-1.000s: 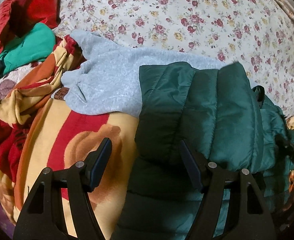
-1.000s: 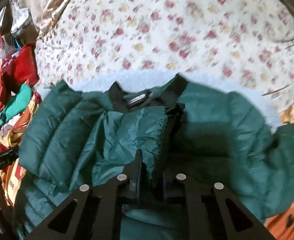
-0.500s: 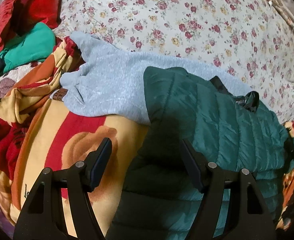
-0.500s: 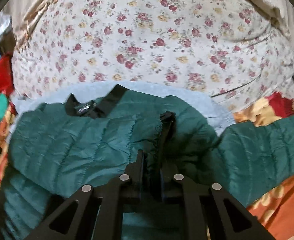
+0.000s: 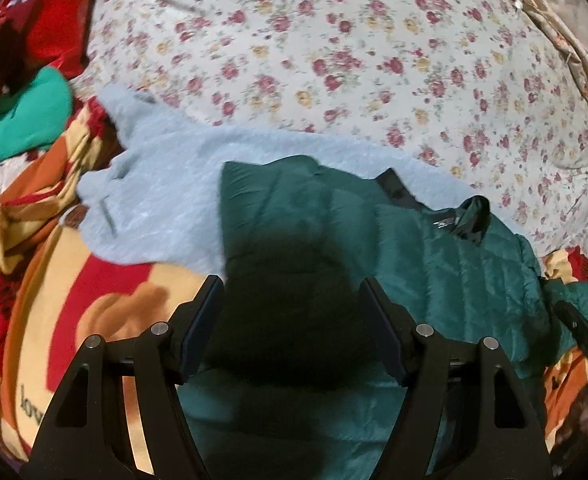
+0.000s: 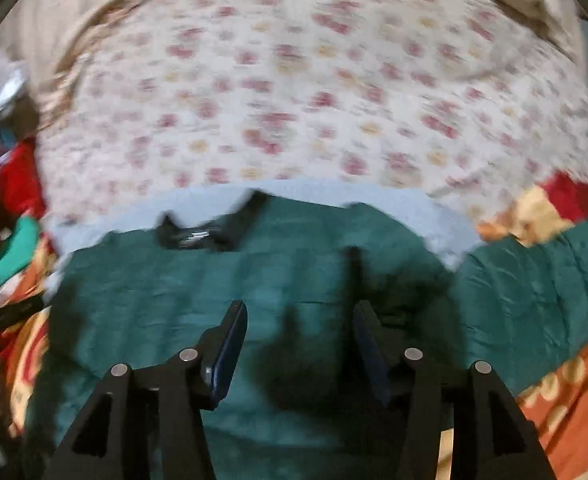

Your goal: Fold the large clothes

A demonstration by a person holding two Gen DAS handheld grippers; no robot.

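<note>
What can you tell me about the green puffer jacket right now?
The green puffer jacket is dark green, quilted in shiny panels, with a black collar bearing a label. It lies spread flat, collar toward the floral bedsheet, partly over a grey fleece garment and a patterned blanket. Both the left gripper and right gripper are open above it, holding nothing.

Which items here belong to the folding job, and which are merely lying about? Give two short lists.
Belongs to the job:
- green puffer jacket
- right gripper, jaws just opened, nothing between them
- left gripper, open

Lying about:
- grey fleece garment, under the jacket
- floral bedsheet
- cartoon blanket
- red garment
- bright green garment
</note>
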